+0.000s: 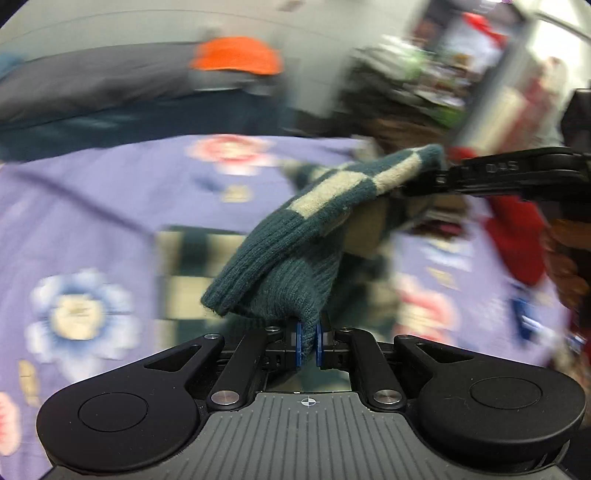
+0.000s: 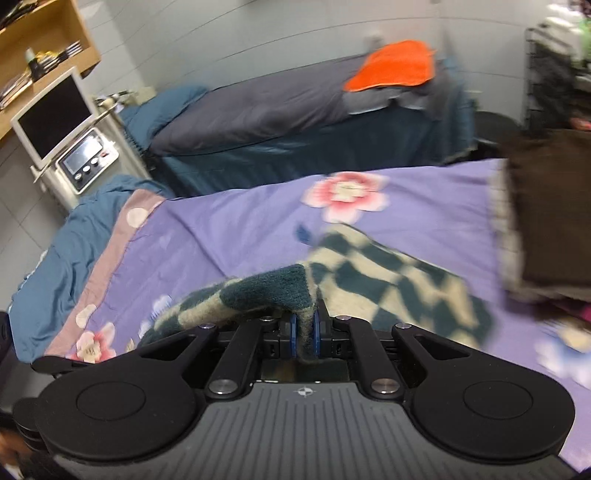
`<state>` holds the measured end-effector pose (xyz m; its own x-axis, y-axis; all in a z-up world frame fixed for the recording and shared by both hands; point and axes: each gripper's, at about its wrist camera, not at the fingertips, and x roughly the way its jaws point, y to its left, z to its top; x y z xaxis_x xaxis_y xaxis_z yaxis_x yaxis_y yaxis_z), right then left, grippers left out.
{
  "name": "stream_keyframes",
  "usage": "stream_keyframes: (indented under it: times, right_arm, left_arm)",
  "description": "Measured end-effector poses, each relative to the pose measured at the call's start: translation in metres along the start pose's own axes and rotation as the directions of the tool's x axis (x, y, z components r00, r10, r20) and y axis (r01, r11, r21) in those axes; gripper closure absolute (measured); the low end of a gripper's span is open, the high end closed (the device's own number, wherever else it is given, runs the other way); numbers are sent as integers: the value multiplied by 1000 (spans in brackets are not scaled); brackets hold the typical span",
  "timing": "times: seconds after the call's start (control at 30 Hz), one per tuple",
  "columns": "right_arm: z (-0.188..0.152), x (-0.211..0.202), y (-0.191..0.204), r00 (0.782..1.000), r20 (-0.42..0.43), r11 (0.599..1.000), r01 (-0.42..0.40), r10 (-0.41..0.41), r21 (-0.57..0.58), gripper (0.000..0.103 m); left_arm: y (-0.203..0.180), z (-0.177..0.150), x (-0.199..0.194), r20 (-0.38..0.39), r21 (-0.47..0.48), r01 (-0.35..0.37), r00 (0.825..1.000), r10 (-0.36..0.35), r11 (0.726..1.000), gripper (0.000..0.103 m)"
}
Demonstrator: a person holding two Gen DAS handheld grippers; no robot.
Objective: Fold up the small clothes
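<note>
Pale wall [image 2: 258,33] behind a grey-covered bed [image 2: 258,107] (orange cloth [image 2: 395,64] on top), wooden shelf [image 2: 44,29], monitor [image 2: 51,118] at left.

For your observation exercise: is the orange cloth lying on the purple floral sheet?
No: the orange cloth lies on the grey bed behind.

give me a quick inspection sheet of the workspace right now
surface: purple floral bedspread, partly bare.
job's things: green-and-cream checkered knit garment, one edge lifted, the rest lying on the bedspread.
clutter: brown cloth at the bed's right edge; red fabric.
grippers: left gripper shut on the ribbed green edge; right gripper shut on a checkered edge.
cables: nothing seen.
surroundings: second bed with orange cloth; monitor on a stand.
</note>
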<state>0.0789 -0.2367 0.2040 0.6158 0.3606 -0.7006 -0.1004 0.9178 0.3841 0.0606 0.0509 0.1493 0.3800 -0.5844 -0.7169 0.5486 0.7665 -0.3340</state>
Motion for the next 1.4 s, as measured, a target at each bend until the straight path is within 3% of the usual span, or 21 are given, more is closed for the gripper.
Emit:
stream_keyframes:
  times: [0.07, 0.13, 0.2, 0.3, 0.33, 0.37, 0.4, 0.43, 0.5, 0.63, 0.7, 0.8, 0.87, 0.97, 1.03, 1.13, 1.2, 1.3, 1.37, 1.4]
  right_arm:
    - [-19, -33, -20, 997, -28, 997, 73, -72, 18, 92]
    - [-46, -52, -36, 982, -91, 984, 171, -167, 47, 92]
    - [-77, -62, -55, 957, -176, 964, 250, -231, 95, 92]
    - [-127, -65, -72, 904, -308, 932, 344, -298, 109, 92]
    - [-141, -62, -76, 886, -352, 928, 358, -302, 105, 91]
    - [-153, -57, -82, 863, -411, 922, 370, -294, 117, 89]
    - [-165, -54, -86, 845, -454, 909, 386, -283, 153, 84]
    - [-172, -54, -91, 845, -468, 900, 387, -260, 199, 84]
    - [-172, -63, -92, 872, -426, 907, 359, -242, 219, 81]
    - [-139, -78, -79, 913, -297, 934, 331, -280, 135, 40]
    - [-120, -76, -87, 929, -260, 940, 309, -265, 145, 32]
    - [-96, -75, -99, 926, -251, 938, 320, -281, 133, 27]
    - [-85, -77, -101, 906, -249, 924, 372, -343, 83, 19]
    - [-77, -84, -118, 883, -205, 896, 441, -422, 55, 19]
    - [-73, -82, -130, 898, -173, 895, 428, -405, 124, 19]
    - [-66, -64, -129, 936, -163, 915, 343, -313, 214, 20]
    - [-62, -43, -117, 945, -164, 933, 310, -282, 184, 20]
    - [-63, -3, -92, 942, -225, 955, 277, -247, 109, 20]
    - [-69, 24, -79, 936, -270, 967, 249, -226, 55, 20]
    - [-73, 37, -73, 922, -296, 963, 268, -250, 22, 21]
  left_arm:
    - [-30, -9, 8, -63, 33, 105, 993, -102, 994, 55]
    - [-55, -22, 23, -142, 55, 187, 974, -178, 981, 55]
    - [-74, -35, 44, -228, 85, 216, 954, -192, 973, 55]
    - [-78, -44, 66, -322, 29, 221, 925, -200, 975, 48]
    - [-74, -43, 69, -339, 17, 215, 920, -196, 977, 43]
    - [-72, -43, 68, -345, 11, 206, 919, -190, 979, 25]
    - [-67, -40, 65, -344, 11, 185, 923, -170, 983, 18]
    - [-60, -38, 59, -336, 13, 158, 931, -145, 987, 0]
    - [-41, -31, 45, -311, 11, 86, 947, -78, 996, 0]
    - [2, -10, 17, -235, -69, -75, 970, 57, 995, 0]
    - [21, 9, 15, -203, -125, -137, 973, 109, 983, 0]
    - [30, 44, 22, -132, -110, -167, 980, 152, 980, 0]
    - [29, 66, 39, -100, -67, -182, 980, 175, 981, 0]
    - [22, 91, 83, -131, 18, -177, 975, 178, 984, 0]
    - [18, 100, 118, -181, 63, -178, 966, 187, 982, 0]
    - [12, 107, 163, -222, 141, -173, 954, 201, 975, 0]
    - [10, 108, 191, -255, 196, -159, 945, 207, 968, 0]
    - [9, 102, 225, -334, 258, -168, 908, 252, 951, 0]
    - [9, 96, 237, -361, 263, -145, 902, 236, 954, 0]
    - [8, 94, 239, -369, 253, -121, 905, 211, 960, 0]
